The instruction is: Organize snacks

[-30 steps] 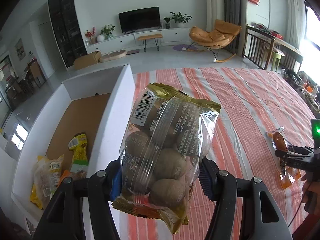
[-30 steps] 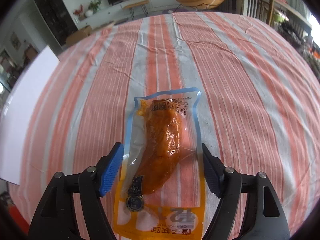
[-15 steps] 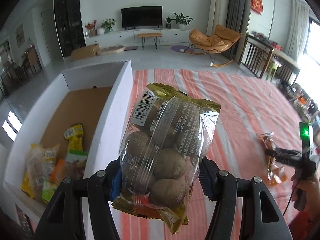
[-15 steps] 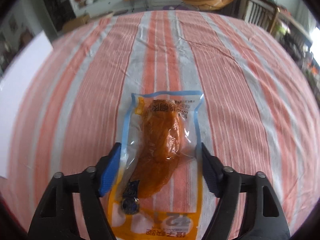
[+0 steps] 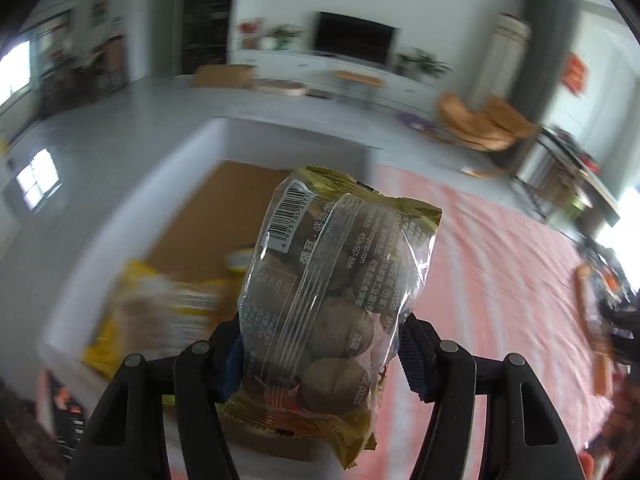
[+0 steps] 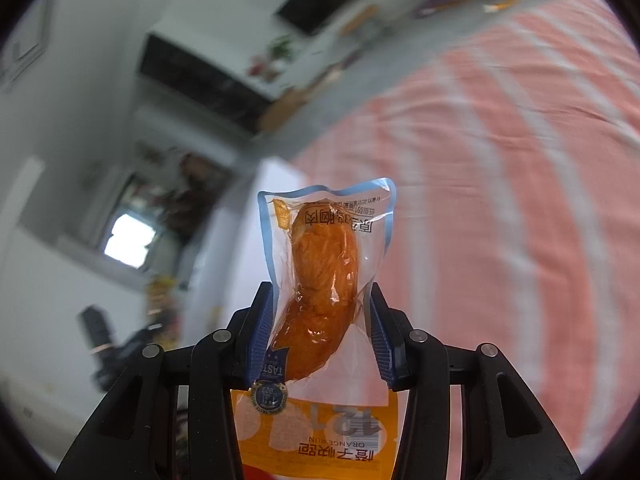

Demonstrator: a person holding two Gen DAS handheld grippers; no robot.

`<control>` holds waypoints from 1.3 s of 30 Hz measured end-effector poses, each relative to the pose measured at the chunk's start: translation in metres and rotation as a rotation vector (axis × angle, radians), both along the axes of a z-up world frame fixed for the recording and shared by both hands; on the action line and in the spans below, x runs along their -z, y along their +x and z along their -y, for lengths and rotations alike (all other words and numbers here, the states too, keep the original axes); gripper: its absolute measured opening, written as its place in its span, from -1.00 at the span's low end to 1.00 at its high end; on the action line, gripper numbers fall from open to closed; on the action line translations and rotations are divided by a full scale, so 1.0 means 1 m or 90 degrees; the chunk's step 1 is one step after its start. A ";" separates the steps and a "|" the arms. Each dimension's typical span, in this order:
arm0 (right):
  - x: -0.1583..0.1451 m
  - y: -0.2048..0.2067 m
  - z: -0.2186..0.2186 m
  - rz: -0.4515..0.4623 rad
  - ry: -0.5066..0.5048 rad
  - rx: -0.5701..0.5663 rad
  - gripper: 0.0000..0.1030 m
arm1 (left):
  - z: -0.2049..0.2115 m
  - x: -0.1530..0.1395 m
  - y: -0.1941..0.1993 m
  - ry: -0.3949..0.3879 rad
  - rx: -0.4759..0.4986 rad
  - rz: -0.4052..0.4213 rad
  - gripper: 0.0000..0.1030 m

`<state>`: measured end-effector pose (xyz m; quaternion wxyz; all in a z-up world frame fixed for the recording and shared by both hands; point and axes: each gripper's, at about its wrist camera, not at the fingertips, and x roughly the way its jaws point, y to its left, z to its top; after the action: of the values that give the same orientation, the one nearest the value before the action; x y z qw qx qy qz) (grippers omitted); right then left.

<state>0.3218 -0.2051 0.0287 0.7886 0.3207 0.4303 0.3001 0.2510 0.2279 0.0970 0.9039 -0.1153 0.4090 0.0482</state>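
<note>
My left gripper (image 5: pixel 320 352) is shut on a clear, gold-edged bag of brown round snacks (image 5: pixel 332 292) and holds it upright in the air above the near end of a white cardboard box (image 5: pixel 120 216). Yellow snack packs (image 5: pixel 152 312) lie blurred inside the box. My right gripper (image 6: pixel 320 332) is shut on a clear pouch with an orange chicken piece (image 6: pixel 324 276), lifted off the striped tablecloth (image 6: pixel 500 184). The right gripper with its pouch shows blurred at the far right of the left wrist view (image 5: pixel 600 316).
The red and grey striped tablecloth (image 5: pixel 492 272) covers the table right of the box. The white box wall (image 6: pixel 240 248) shows left of the pouch in the right wrist view. A living room with a TV and an orange chair lies behind.
The right gripper has closed on the chicken pouch, lifted it off the cloth and swung left toward the box. The left gripper has swung left with its bag, over the box.
</note>
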 end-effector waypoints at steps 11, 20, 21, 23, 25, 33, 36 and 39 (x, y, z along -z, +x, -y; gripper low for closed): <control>-0.046 0.019 -0.298 0.060 -0.058 -0.205 0.47 | -0.080 0.022 -0.018 0.079 -0.101 0.001 1.00; -0.065 -0.011 -0.323 0.202 -0.304 -0.174 0.59 | -0.065 0.012 -0.046 0.187 -0.145 0.025 0.99; -0.067 -0.016 -0.327 0.212 -0.334 -0.180 0.59 | -0.063 0.014 -0.045 0.187 -0.138 0.016 0.99; -0.069 -0.024 -0.329 0.227 -0.368 -0.186 0.59 | -0.058 0.017 -0.046 0.193 -0.126 0.010 1.00; -0.070 -0.030 -0.329 0.234 -0.392 -0.189 0.59 | -0.057 0.021 -0.049 0.191 -0.112 -0.005 0.99; -0.066 -0.039 -0.336 0.251 -0.436 -0.187 0.59 | -0.053 0.019 -0.065 0.206 -0.114 0.000 0.99; -0.066 -0.041 -0.338 0.249 -0.437 -0.188 0.59 | -0.056 0.019 -0.069 0.199 -0.124 -0.001 1.00; -0.065 -0.044 -0.341 0.254 -0.442 -0.192 0.59 | -0.063 0.022 -0.070 0.184 -0.141 -0.012 1.00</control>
<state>0.2778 0.1362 0.0934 0.8649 -0.0944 0.3870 0.3054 0.1805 0.2904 0.0747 0.8964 -0.0283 0.3910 0.2068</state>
